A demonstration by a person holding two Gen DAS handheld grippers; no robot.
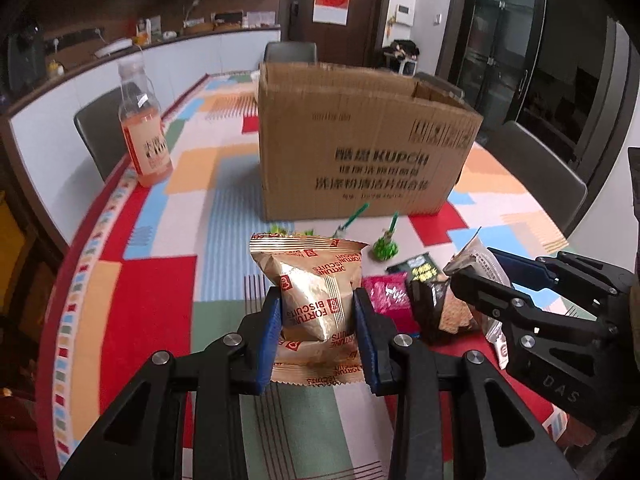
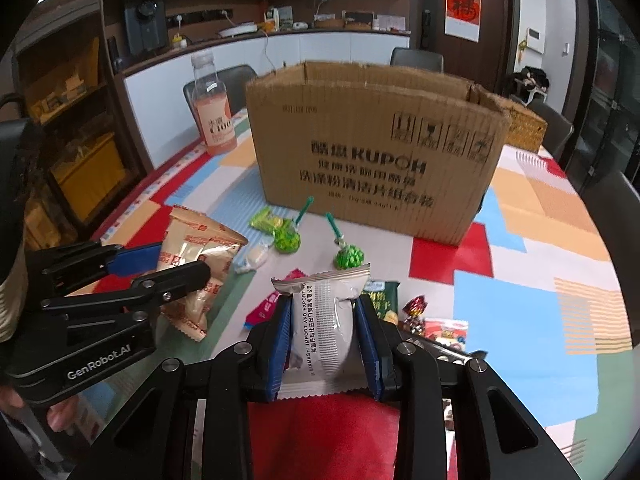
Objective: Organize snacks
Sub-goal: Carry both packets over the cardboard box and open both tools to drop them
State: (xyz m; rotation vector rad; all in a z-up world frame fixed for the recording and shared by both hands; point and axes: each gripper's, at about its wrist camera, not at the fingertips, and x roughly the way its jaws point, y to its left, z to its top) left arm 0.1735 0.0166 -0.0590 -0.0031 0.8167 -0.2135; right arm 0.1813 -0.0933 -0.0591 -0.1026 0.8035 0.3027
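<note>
Nearest the left wrist camera, the left gripper (image 1: 316, 316) is clenched on a gold Fortune Biscuits packet (image 1: 310, 304); both blue pads press its sides and the packet is clear of the table. Its printing reads upside down in this view.

Nearest the right wrist camera, the right gripper (image 2: 323, 332) is clamped on a grey-and-white snack packet (image 2: 322, 332), held upright between the blue pads, serrated top edge uppermost, also off the table.

Loose snacks lie on the patterned tablecloth (image 2: 520, 248) between the grippers and the box: two green lollipops (image 2: 350, 254) with teal sticks, a small green sachet (image 2: 266, 218), a white wrapped sweet (image 2: 256, 256), a pink packet (image 1: 386, 298), a dark green packet (image 2: 380, 296) and a red foil sweet (image 2: 414, 306). Most are partly hidden.

An open cardboard box (image 2: 380, 152), printed KUPOH, stands upright beyond the snacks, mid-table. An orange drink bottle (image 2: 212, 116) stands upright to the box's left, near the table edge. Dark chairs (image 1: 536, 172) surround the table.
</note>
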